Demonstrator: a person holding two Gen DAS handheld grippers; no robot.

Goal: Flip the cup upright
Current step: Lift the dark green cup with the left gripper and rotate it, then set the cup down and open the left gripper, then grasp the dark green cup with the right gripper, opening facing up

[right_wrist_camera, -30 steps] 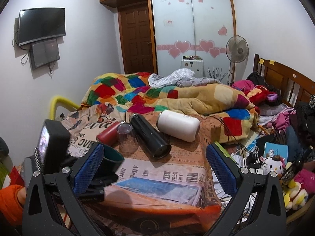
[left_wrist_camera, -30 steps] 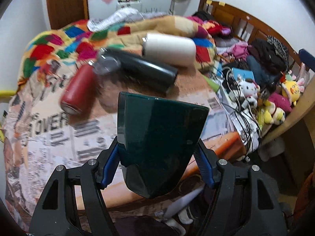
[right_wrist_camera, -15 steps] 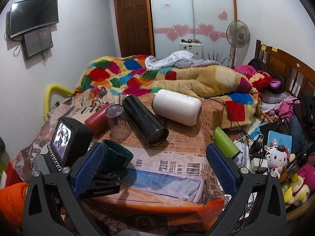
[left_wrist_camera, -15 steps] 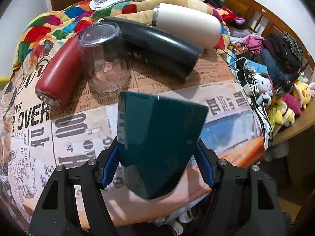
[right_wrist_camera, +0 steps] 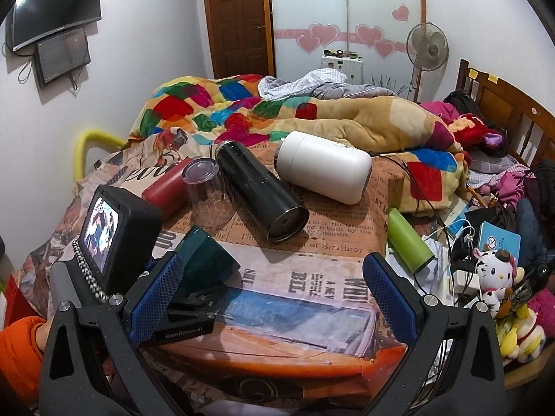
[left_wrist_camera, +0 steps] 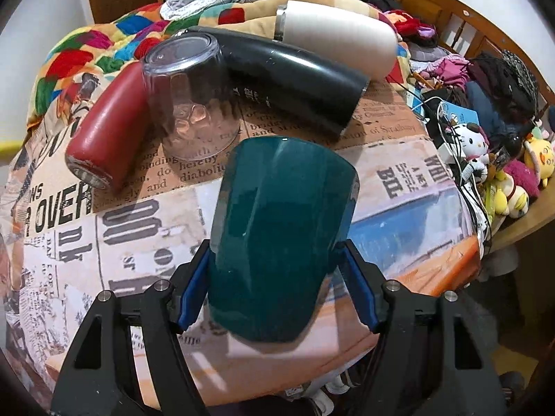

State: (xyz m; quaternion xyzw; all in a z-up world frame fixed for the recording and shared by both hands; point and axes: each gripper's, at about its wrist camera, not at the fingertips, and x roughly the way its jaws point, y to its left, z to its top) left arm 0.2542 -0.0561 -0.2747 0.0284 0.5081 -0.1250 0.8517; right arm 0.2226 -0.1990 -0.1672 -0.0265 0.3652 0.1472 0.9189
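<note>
My left gripper [left_wrist_camera: 275, 294] is shut on a dark teal cup [left_wrist_camera: 281, 235], held tilted just above the newspaper-print table [left_wrist_camera: 104, 235], its far end pointing away from me. The same cup [right_wrist_camera: 208, 260] shows in the right wrist view, low over the table's near left part, with the left gripper's body and screen beside it. My right gripper [right_wrist_camera: 274, 298] is open and empty, hovering over the table's front edge. A clear glass [left_wrist_camera: 190, 104] stands upside down behind the teal cup.
A red bottle [left_wrist_camera: 107, 131], a black flask [left_wrist_camera: 295, 76] and a white flask [left_wrist_camera: 336, 34] lie on their sides at the back. A green bottle [right_wrist_camera: 409, 242] lies at the table's right edge. Cables and plush toys [right_wrist_camera: 492, 277] crowd the right side. Bedding lies behind.
My left gripper has carried the teal cup forward and down toward the table, nearer the clear glass. My right gripper has lowered slightly and stays open.
</note>
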